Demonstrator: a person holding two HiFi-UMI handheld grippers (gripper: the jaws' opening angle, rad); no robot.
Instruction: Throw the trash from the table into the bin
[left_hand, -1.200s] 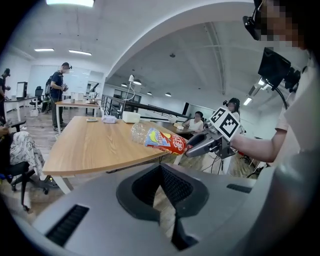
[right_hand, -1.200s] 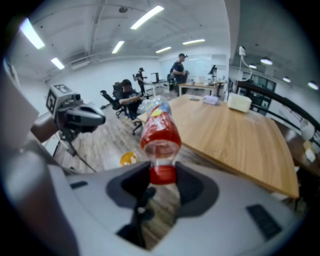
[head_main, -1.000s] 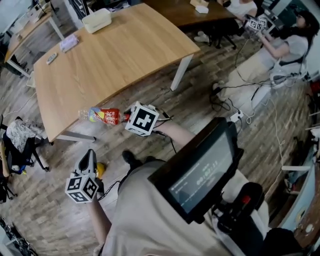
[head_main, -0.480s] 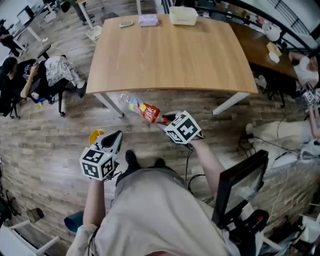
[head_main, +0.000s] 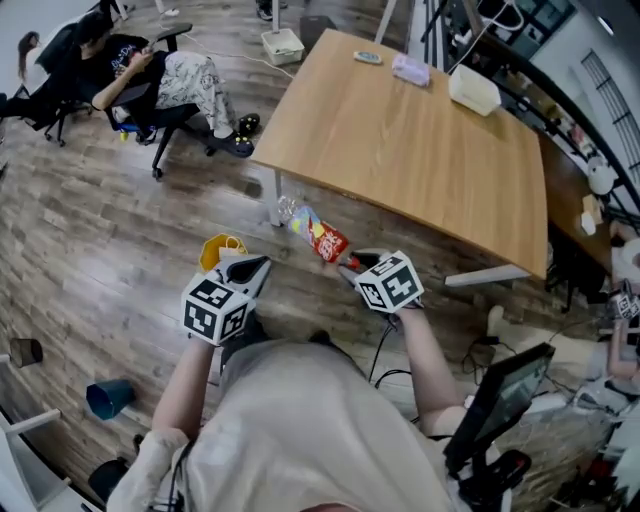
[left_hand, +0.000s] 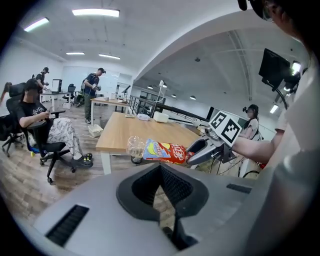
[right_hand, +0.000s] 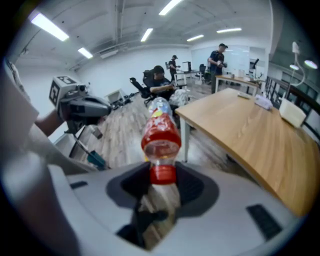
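- Light wooden table (head_main: 400, 150), white legs: reference piece.
- Clear plastic bottle (head_main: 318, 233), red label, red cap: off the table, in the air just beside its near edge.
- Right gripper (head_main: 350, 268): jaws clamped on the bottle's cap end.
- Left gripper (head_main: 255, 268): jaws closed, nothing between them; near the table's near edge, apart from the bottle.

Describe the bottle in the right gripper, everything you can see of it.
The bottle is clear plastic and looks empty, with a red cap and a red wrapper that turns yellow and blue toward the base. The right gripper clamps it at the cap end, so it sticks out along the jaws, base away from the person. It hangs above the floor, near the table, touching nothing else.
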